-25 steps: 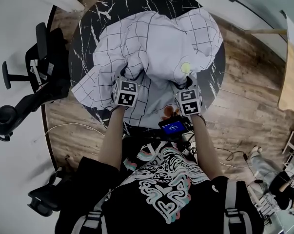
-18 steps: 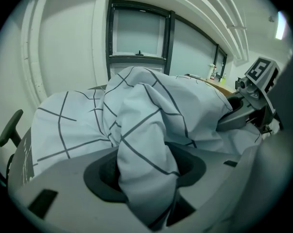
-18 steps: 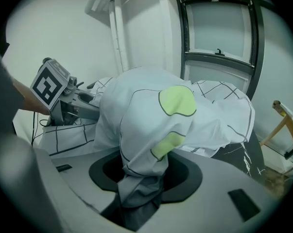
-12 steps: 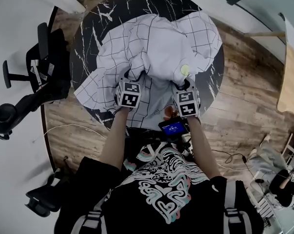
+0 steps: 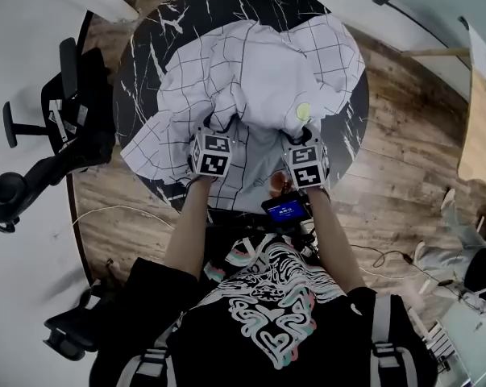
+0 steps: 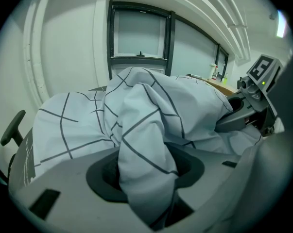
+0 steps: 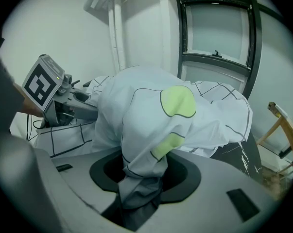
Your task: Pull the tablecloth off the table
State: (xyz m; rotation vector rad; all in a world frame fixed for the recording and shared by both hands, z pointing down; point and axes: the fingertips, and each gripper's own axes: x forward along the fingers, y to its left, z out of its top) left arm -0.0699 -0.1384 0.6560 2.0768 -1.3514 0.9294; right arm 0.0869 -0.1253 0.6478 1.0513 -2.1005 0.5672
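A white tablecloth (image 5: 259, 71) with a dark grid lies bunched up on the round black marble table (image 5: 146, 63). It carries a yellow-green spot (image 5: 303, 112). My left gripper (image 5: 213, 129) is at the cloth's near side; its jaws have just been closing and now pinch a fold of cloth (image 6: 146, 130) between them (image 6: 146, 176). My right gripper (image 5: 302, 132) sits to its right by the spot; its jaws have also just been closing and clamp a fold (image 7: 146, 125) with the spot (image 7: 178, 102) just above (image 7: 141, 178).
A black office chair (image 5: 73, 111) stands left of the table. A wooden table (image 5: 480, 135) is at the right edge. A small device with a blue screen (image 5: 287, 210) hangs at my waist. Cables lie on the wooden floor (image 5: 388, 192).
Both grippers edged slightly toward the bunched cloth, and the folds by them drew in a little. At the right edge someone on the floor shifted.
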